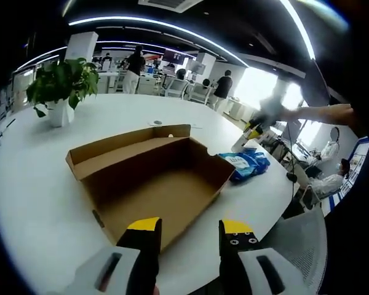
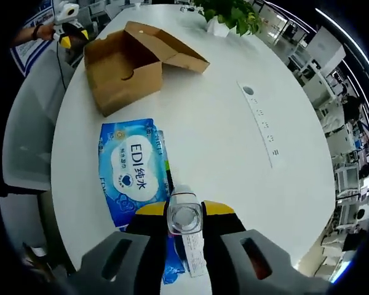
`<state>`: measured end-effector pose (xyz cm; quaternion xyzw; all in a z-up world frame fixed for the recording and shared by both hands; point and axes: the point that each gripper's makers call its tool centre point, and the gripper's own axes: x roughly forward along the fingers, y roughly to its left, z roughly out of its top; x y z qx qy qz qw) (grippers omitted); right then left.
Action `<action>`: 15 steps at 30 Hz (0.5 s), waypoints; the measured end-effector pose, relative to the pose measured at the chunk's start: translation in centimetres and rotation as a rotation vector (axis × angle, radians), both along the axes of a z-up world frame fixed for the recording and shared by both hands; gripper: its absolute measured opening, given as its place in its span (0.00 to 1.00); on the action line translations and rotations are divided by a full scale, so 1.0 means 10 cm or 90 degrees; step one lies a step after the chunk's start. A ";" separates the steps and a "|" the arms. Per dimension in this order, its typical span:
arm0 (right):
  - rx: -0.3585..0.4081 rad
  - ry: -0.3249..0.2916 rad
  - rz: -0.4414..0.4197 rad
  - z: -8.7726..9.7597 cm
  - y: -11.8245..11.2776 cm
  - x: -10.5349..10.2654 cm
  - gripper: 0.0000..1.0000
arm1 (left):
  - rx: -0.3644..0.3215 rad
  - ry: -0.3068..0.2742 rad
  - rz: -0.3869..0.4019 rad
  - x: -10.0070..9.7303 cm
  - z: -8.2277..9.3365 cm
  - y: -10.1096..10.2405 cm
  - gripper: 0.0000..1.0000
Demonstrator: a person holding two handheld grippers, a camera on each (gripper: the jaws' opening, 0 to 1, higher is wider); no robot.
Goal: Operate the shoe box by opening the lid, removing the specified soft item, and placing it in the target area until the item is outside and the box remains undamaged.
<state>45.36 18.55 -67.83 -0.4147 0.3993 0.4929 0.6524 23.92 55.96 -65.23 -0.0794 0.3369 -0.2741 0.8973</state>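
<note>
We see the open, empty shoe box [image 1: 150, 178] on the white counter [image 1: 37, 184]. The blue soft pack [image 2: 132, 169] lies just beside the box. Our left fingers [image 1: 190, 236] are open. Our right fingers [image 2: 184, 212] pinch a clear tab [image 2: 184, 218].

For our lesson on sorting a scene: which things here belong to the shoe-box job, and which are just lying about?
Belongs to the job:
- cardboard shoe box, lid open
- blue soft tissue pack, lying outside the box on the table
- left gripper, jaws apart
- right gripper, closed on the pack's clear edge

Just lying about:
- potted plant
- white table
</note>
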 end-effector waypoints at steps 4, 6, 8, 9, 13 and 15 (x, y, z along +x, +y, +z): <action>-0.012 0.003 0.005 -0.05 -0.01 0.01 0.18 | -0.001 0.000 0.000 0.01 0.00 -0.01 0.38; -0.014 0.007 0.006 -0.07 -0.01 0.02 0.18 | 0.000 0.002 0.000 0.01 -0.01 -0.01 0.38; -0.017 0.009 0.008 -0.09 -0.01 0.02 0.18 | -0.001 0.004 0.000 0.01 -0.02 0.00 0.38; -0.019 0.010 0.010 -0.11 -0.01 0.02 0.18 | 0.001 0.004 -0.001 0.01 -0.02 0.00 0.38; -0.033 0.018 0.017 -0.17 -0.03 0.02 0.18 | 0.001 0.006 0.001 0.02 -0.03 0.03 0.38; -0.034 0.022 0.016 -0.18 -0.02 0.03 0.18 | 0.000 0.006 0.005 0.02 -0.03 0.05 0.38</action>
